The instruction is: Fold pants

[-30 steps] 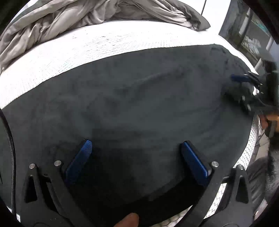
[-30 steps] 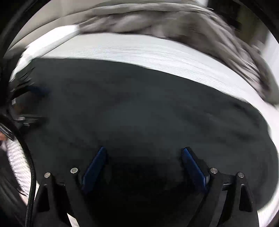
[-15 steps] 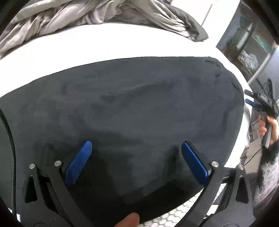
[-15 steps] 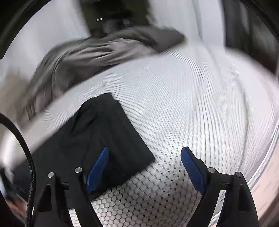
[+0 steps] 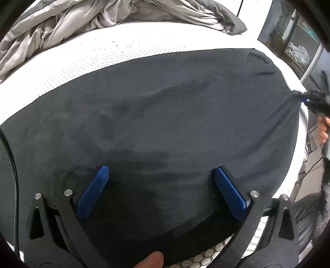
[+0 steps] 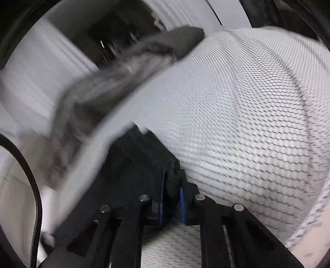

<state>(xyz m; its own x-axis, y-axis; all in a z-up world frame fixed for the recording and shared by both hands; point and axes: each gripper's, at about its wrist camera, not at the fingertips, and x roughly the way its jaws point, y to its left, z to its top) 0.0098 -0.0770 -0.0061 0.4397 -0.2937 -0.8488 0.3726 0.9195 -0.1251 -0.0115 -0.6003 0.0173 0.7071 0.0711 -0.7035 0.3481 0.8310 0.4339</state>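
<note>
On mattress (image 5: 127, 49): dark pants (image 5: 165, 115) spread flat, white margin free along far edge. Right gripper (image 6: 172, 195) just closed, pinching pants corner at bed's edge. Left gripper (image 5: 163, 185) spread wide over near hem. Grey duvet (image 5: 103, 14) bunched behind, not blocking.

Pants (image 5: 165, 115) on mattress (image 5: 86, 55), blanket (image 5: 86, 18) behind

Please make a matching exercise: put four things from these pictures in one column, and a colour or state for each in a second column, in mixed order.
Things:
1. pants
2. blanket
3. left claw
4. right claw

States:
A. crumpled and grey
B. open above the dark cloth
C. closed on a fold of black cloth
D. dark, spread flat on the white mattress

Pairs: 1-D, 2-A, 3-B, 4-C
</note>
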